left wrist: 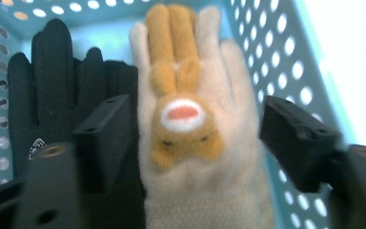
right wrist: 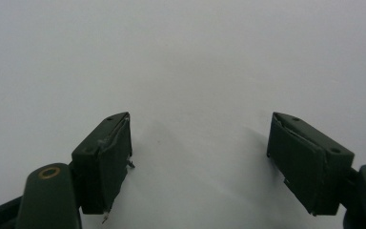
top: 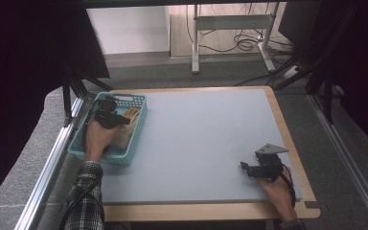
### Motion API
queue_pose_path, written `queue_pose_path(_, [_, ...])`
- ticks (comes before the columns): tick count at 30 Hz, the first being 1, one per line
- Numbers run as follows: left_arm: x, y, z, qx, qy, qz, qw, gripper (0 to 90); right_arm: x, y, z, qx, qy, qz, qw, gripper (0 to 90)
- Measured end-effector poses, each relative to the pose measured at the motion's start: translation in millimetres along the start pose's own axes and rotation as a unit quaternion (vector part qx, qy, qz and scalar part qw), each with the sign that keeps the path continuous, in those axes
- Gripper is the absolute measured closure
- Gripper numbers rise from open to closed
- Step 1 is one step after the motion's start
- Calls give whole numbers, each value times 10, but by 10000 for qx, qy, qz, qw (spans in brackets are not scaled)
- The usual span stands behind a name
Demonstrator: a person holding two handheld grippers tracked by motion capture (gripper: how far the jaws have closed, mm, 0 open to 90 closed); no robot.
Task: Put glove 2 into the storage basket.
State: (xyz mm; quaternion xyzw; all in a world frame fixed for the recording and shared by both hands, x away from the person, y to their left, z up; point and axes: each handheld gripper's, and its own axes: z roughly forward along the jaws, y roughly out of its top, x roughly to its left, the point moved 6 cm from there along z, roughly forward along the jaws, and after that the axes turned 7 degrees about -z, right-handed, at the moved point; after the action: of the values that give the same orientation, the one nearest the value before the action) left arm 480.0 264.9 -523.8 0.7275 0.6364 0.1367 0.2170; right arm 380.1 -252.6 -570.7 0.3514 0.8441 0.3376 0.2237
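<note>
At the far left of the table (top: 206,143), the left gripper (left wrist: 198,126) is hovering inside a turquoise basket (left wrist: 286,52), its jaws standing roughly half open and released, gripping nothing. A cream glove (left wrist: 205,181) with a tan animal face sewn on its back is lying flat between the two jaws, fingers pointing away from the gripper. The left jaw is sitting right at the glove's left edge, perhaps brushing it, while the right jaw is standing just clear of the right edge, so the pads are not pressing on the fabric. A black glove (left wrist: 52,95) is lying just to the left of the cream one, their edges touching, and the left jaw is partly covering it. In the high view the person's left hand (top: 98,136) is holding this gripper over the basket's near half, with the cream glove showing beneath it.

Well apart, at the near right corner of the table, the right gripper (right wrist: 200,157) is resting low over the bare grey tabletop in the person's right hand (top: 278,191). Its jaws are spread wide and released, with nothing between them and nothing touching the pads.

Counted: one basket, two gloves, one cream and one black, and two grippers.
</note>
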Motion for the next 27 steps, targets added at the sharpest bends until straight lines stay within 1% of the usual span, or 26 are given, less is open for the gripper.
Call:
queue_pose_path(1, [5, -15, 40, 43, 77, 24, 10000, 377, 0, 0, 0, 0, 1, -2, 10000, 226])
queue_pose_path(2, [5, -28, 80, 57, 74, 22, 10000, 429, 0, 0, 0, 0, 0, -1, 10000, 226])
queue_pose_path(3, [7, -38, 103, 89, 60, 34, 9999, 500, 0, 0, 0, -1, 1, -3, 10000, 226])
queue_pose_path(5, [10, -45, 143, 80, 83, -41, 9999, 573, 0, 0, 0, -2, 0, 0, 10000, 226])
queue_pose_path(7, [-6, -26, 105, 22, -59, -161, 9999, 623, -1, 0, 0, -3, 2, 1, 10000, 226])
queue_pose_path(9, [-52, -4, 42, -45, -317, -219, 9992, 641, 0, 0, 0, -1, 2, 3, 10000, 226])
queue_pose_path(11, [-112, 6, -15, -94, -597, -249, 9979, 644, 0, 0, 0, -1, 1, 2, 10000, 226])
queue_pose_path(12, [-140, 1, -22, -69, -682, -280, 9973, 643, 0, 0, 0, -1, 1, -1, 10000, 226])
queue_pose_path(13, [-157, -9, -16, -34, -678, -293, 9973, 642, 0, 0, 0, -1, 0, -2, 10000, 226])
queue_pose_path(14, [-165, -28, 19, 47, -592, -234, 9980, 640, 0, 0, 0, 0, 0, -2, 10000, 226])
queue_pose_path(16, [-158, -69, 100, 196, -518, -226, 9982, 633, 0, 0, 0, 0, 0, -1, 10000, 226])
queue_pose_path(19, [-135, -74, 129, 111, -590, -268, 9978, 608, 0, 0, 0, -2, 1, 0, 10000, 226])
queue_pose_path(22, [-121, -55, 93, -27, -453, -122, 9989, 563, -1, 0, 0, -2, 2, 2, 10000, 226])
queue_pose_path(24, [-120, -42, 60, -150, -404, -105, 9990, 512, 0, 0, 0, -1, 0, 0, 10000, 226])
queue_pose_path(27, [-109, -38, 12, -247, -369, -4, 9990, 429, 0, 0, 0, -1, 1, -1, 10000, 226])
